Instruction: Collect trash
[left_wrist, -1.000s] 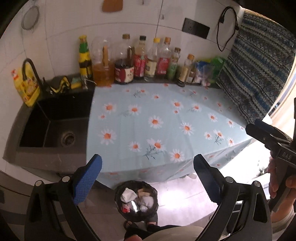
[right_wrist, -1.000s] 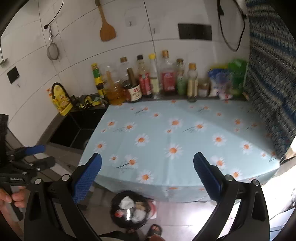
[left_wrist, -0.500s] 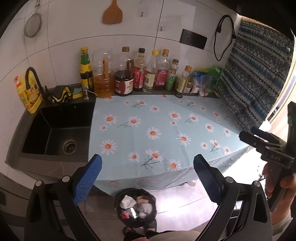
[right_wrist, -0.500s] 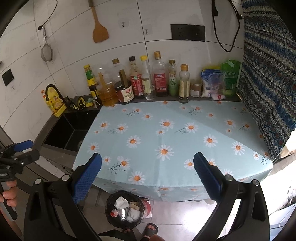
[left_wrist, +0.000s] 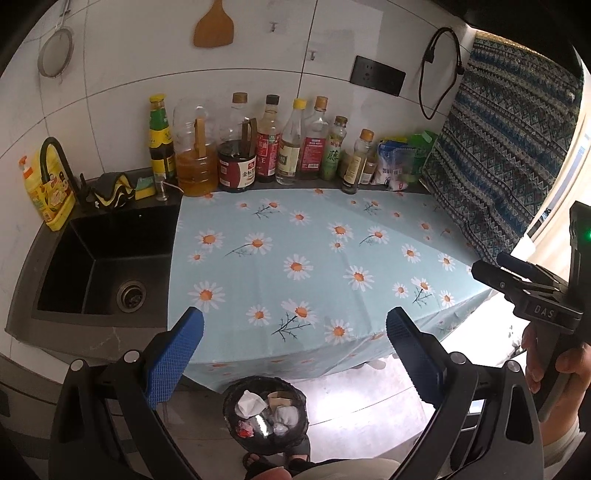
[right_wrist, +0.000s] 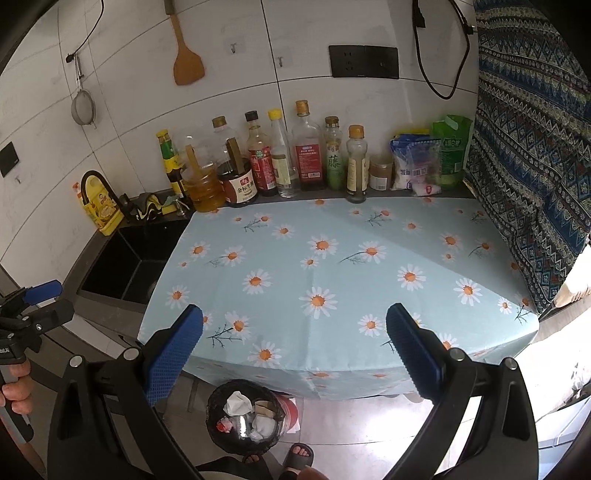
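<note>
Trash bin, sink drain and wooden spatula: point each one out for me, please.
Trash bin (left_wrist: 236, 400): left wrist view, on its black rim.
Sink drain (left_wrist: 130, 296): left wrist view, on the metal strainer.
Wooden spatula (right_wrist: 188, 67): right wrist view, on the blade.

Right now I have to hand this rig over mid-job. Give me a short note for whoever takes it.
Left gripper: open, empty, held above the counter's front edge.
Right gripper: open, empty, likewise.
Trash bin: on the floor below the front edge of the daisy tablecloth, already holding crumpled paper and wrappers.
Done: no loose trash shows on the cloth.
Left: nothing obvious. The bottles and bags along the wall look like pantry items; check out-of-view spots before stopping.
</note>
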